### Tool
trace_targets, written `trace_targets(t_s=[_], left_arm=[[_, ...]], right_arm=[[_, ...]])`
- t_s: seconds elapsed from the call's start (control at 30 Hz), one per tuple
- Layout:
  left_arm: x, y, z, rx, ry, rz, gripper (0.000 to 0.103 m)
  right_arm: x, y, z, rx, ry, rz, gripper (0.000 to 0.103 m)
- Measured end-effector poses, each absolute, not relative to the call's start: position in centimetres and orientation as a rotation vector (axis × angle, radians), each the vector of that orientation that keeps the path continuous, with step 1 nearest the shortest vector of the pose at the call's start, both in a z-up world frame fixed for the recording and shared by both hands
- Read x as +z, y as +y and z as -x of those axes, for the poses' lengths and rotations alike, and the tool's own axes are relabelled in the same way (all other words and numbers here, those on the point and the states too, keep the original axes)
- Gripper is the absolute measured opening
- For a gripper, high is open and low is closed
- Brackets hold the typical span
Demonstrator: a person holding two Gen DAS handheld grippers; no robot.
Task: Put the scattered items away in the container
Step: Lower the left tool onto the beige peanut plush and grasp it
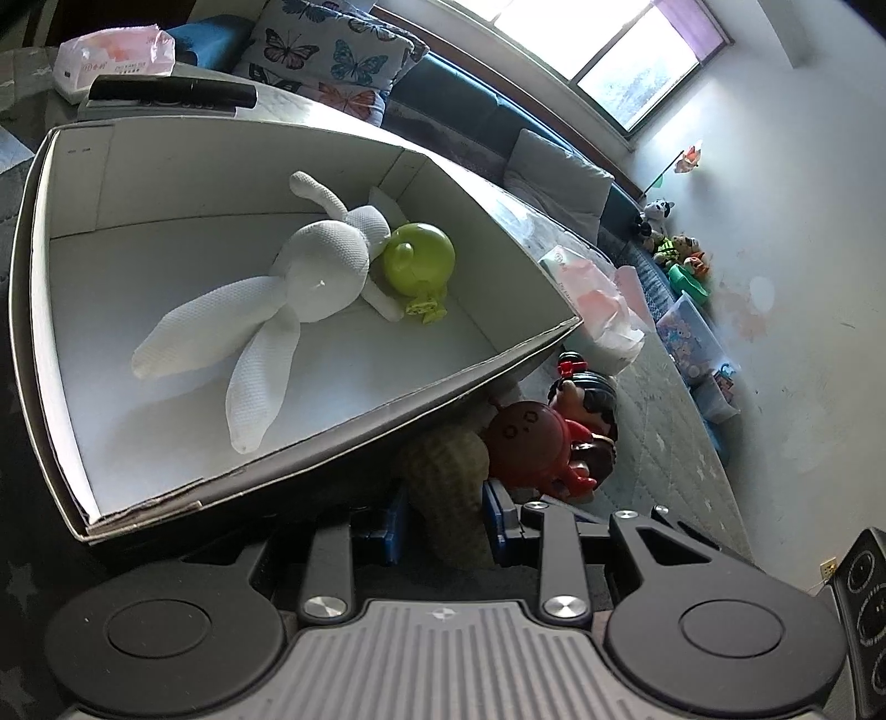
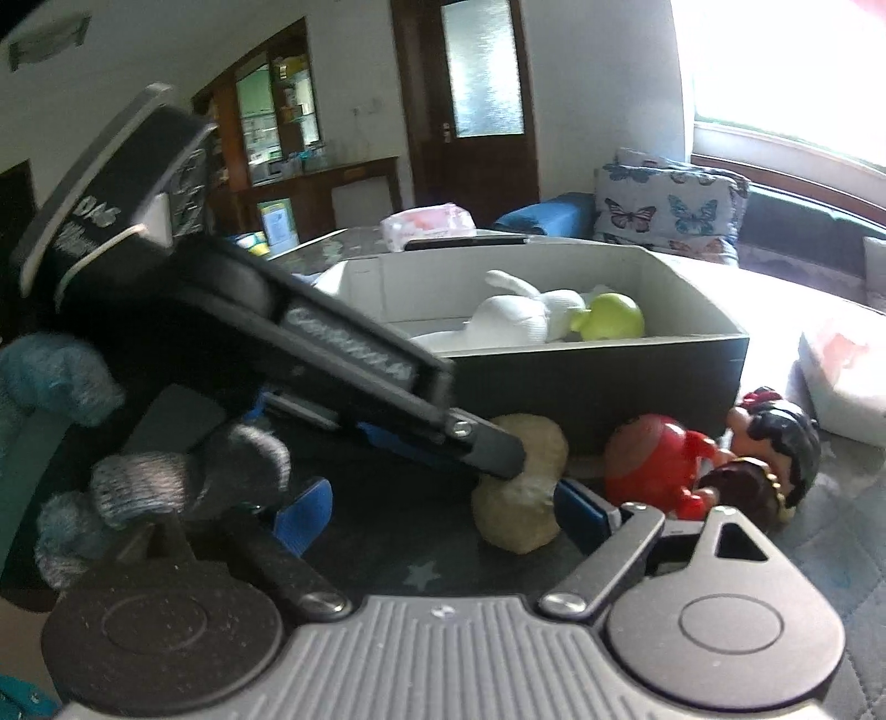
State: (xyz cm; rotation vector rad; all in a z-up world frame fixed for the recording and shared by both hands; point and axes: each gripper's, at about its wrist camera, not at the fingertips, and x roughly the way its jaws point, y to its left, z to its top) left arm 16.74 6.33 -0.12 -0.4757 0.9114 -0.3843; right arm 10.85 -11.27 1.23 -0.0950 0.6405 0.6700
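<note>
A dark cardboard box [image 1: 387,412] with a white inside holds a white plush rabbit [image 1: 310,271] and a green round toy [image 1: 421,260]. Just outside its near wall, my left gripper [image 1: 446,526] is shut on a tan knitted toy [image 1: 443,476]. A red figure [image 1: 531,443] and a black-haired doll [image 1: 587,396] lie right beside it. In the right wrist view the left gripper [image 2: 501,462] reaches in from the upper left onto the tan toy [image 2: 520,498]. My right gripper [image 2: 443,515] stands open, its right finger next to that toy. The red figure [image 2: 653,465], doll [image 2: 775,443] and box [image 2: 609,376] lie beyond.
Tissue packs [image 1: 111,52] and a black remote [image 1: 171,91] sit behind the box. A crumpled plastic bag [image 1: 603,310] lies to its right. Butterfly cushions [image 2: 664,210] rest on a sofa. More toys [image 1: 675,249] line the wall. A gloved hand [image 2: 166,471] is at the left.
</note>
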Motion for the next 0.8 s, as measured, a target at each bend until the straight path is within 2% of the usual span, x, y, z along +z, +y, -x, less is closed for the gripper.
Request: trace_targets(t_s=[0.27, 0.33, 0.47, 0.6, 0.8], left_arm=[[-0.2, 6.5, -16.9, -0.384, 0.919, 0.489, 0.032], [-0.1, 6.5, -16.9, -0.382, 0.921, 0.492, 0.032], [-0.1, 6.4, -16.9, -0.379, 0.920, 0.496, 0.032], [0.0, 6.2, -16.8, -0.379, 0.918, 0.490, 0.032], [0.1, 5.9, -16.6, -0.383, 0.921, 0.488, 0.032]], right_arm=[[0.3, -11.6, -12.6, 0.612, 0.687, 0.095, 0.072], [0.2, -11.5, -12.9, 0.613, 0.694, 0.086, 0.064], [0.2, -11.6, -13.2, 0.595, 0.698, 0.079, 0.056], [0.0, -12.0, -13.5, 0.579, 0.719, 0.051, 0.042], [0.0, -12.4, -13.3, 0.571, 0.726, 0.028, 0.042]])
